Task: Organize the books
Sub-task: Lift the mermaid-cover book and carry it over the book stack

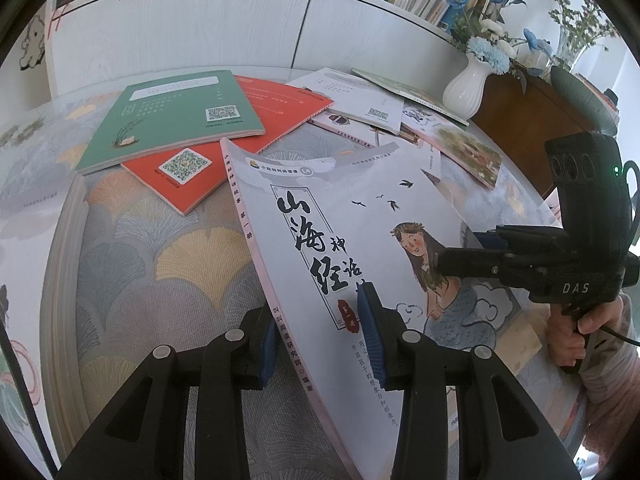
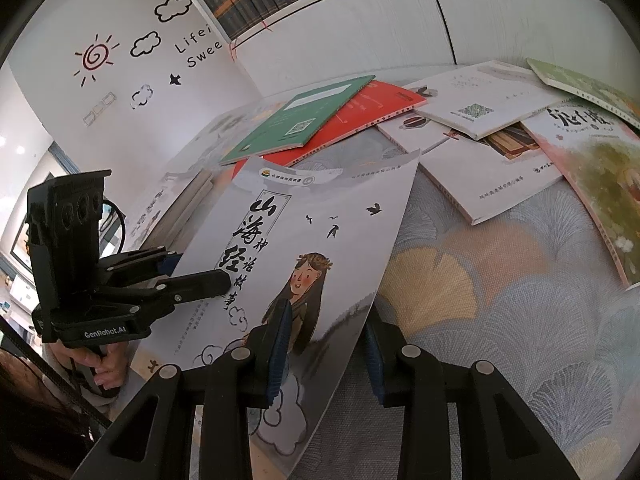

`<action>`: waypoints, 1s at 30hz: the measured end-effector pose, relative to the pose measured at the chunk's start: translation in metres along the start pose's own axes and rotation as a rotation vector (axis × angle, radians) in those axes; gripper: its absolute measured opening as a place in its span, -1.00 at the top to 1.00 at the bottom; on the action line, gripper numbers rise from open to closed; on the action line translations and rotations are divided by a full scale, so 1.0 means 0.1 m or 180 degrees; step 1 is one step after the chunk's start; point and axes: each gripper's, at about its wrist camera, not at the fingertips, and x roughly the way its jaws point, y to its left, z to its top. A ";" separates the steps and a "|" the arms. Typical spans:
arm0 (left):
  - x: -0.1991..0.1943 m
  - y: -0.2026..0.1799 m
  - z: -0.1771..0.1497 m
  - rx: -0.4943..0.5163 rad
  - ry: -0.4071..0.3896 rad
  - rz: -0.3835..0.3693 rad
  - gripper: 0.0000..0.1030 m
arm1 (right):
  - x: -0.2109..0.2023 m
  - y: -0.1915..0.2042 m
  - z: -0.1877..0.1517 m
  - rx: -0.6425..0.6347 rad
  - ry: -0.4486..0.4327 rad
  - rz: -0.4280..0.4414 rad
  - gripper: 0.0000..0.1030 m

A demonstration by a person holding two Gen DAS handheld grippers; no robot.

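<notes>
Right now your left gripper [image 1: 320, 344] pinches the white illustrated book [image 1: 360, 248] at its spine edge, while your right gripper [image 2: 326, 354] clamps the opposite edge, holding it tilted above the tabletop [image 2: 500, 300]. At eleven o'clock beyond it, the green book [image 1: 172, 120] lies atop the red book [image 1: 192, 184]; more books scatter toward one o'clock.

A pale grey mermaid-cover book [image 1: 360, 240] tilts up off the bench [image 1: 168, 272], in front of a green book [image 1: 176, 120] overlapping an orange book [image 1: 224, 148], with more scattered books [image 2: 492, 140] beside.
</notes>
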 end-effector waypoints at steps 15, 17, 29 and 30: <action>-0.09 0.04 0.08 -0.0192 0.0271 0.0054 0.46 | -0.13 0.15 0.04 0.0469 0.0090 -0.0065 0.75; -0.15 0.02 0.08 -0.0201 0.0329 0.0051 0.46 | -0.17 0.20 0.05 0.0555 0.0087 -0.0014 0.77; -0.90 0.30 0.24 -0.0265 0.0071 0.0110 0.46 | -0.42 1.04 0.38 0.0205 0.0044 -0.0126 0.75; -0.99 0.39 0.25 -0.0299 0.0029 0.0146 0.46 | -0.41 1.11 0.40 0.0184 0.0059 -0.0095 0.75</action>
